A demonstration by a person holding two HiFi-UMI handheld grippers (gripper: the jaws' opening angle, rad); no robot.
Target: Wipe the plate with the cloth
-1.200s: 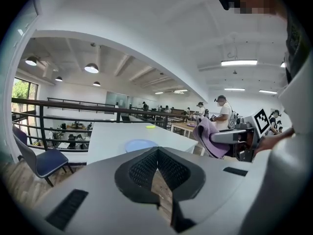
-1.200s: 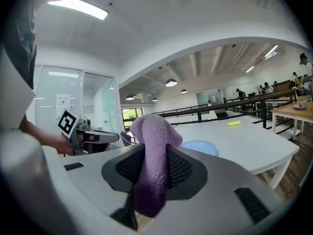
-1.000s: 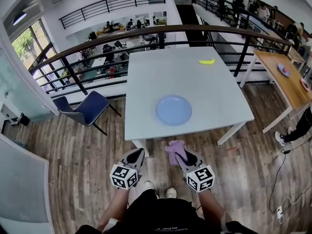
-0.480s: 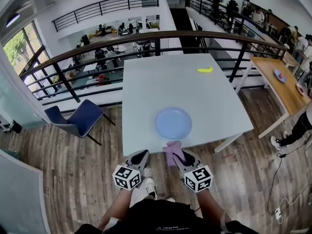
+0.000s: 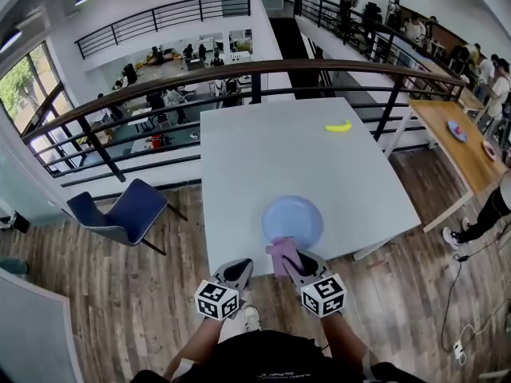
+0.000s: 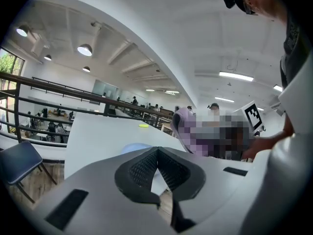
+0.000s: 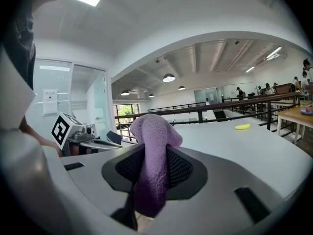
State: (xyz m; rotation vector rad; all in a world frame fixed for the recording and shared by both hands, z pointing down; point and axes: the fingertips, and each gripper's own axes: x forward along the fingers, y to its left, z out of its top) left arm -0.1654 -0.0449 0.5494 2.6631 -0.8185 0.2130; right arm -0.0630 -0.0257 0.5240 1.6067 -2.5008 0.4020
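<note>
The white square tabletop carries a round pale-blue plate near its front edge. At the plate's near rim, the right claw pinches a fluffy purple cloth. The left claw, beside the plate's near-left, is closed and empty. A yellow banana lies well beyond the plate.

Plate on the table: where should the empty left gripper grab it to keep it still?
Probably the near-left rim of the plate. It lies flat on the table, so only the thin edge offers a hold. The left gripper, now shut, would open and come in low from the table's near side, clear of the cloth in the right gripper.
</note>
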